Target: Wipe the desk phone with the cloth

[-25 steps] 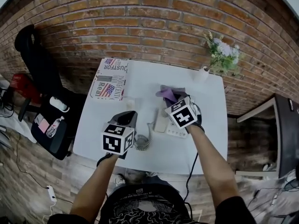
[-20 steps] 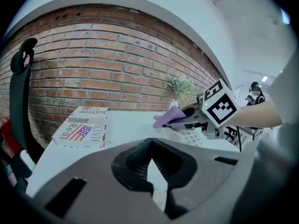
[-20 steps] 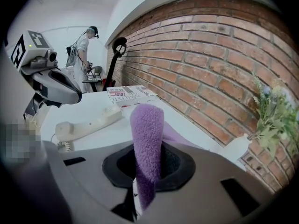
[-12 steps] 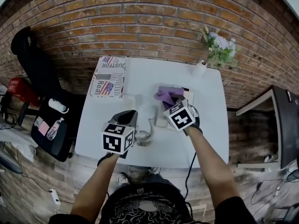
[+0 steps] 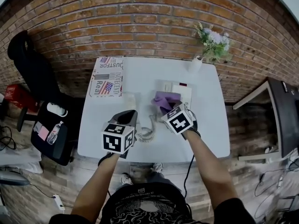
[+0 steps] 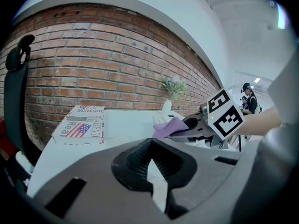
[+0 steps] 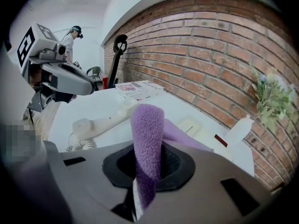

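Your right gripper pinches the soft, limp cloth by its fold, over the phone mid-table; press lightly, since the light phone may slide. Left gripper, seemingly closed, hovers empty, near left.

The cloth hides part of the desk phone; its buttons are unreadably small.

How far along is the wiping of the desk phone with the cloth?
Done: the handset lies off the phone base, and the purple cloth is clamped in the right gripper. In hand: the cloth is held at the base's near edge. To do: the wiping itself, as far as shows; the left gripper is shut and empty.
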